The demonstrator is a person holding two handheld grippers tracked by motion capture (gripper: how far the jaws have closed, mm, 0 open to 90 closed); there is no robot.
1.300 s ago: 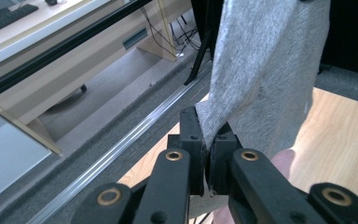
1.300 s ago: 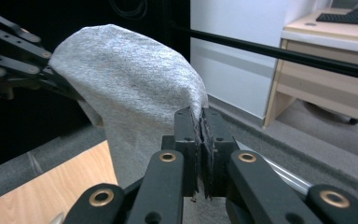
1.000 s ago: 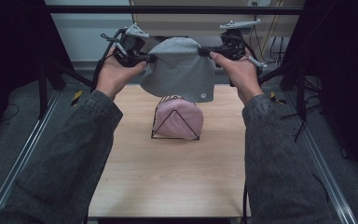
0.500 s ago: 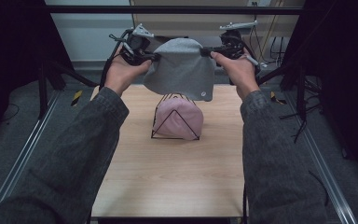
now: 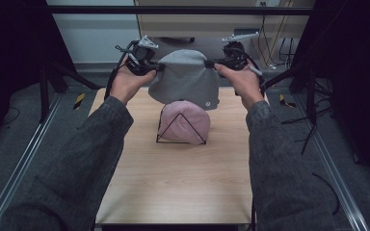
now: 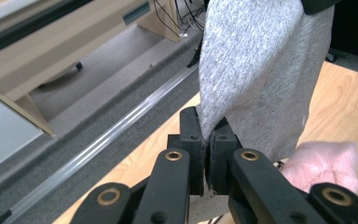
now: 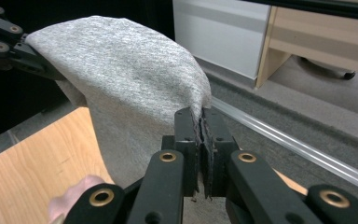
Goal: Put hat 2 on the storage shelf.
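I pinch the grey hat (image 5: 184, 77) in both grippers, left (image 5: 158, 67) and right (image 5: 210, 63), holding it spread above the pink hat (image 5: 185, 121) to lower over it.

Both grippers raised at the far end, jaws closed

The left gripper (image 5: 155, 67) and right gripper (image 5: 211, 62) are held level and well apart, jaws turned inward toward each other. Each is gripped by a hand: left hand (image 5: 127, 82), right hand (image 5: 241, 79). Both forearms are extended forward in grey sleeves. Both pairs of jaws are pressed together on fabric.
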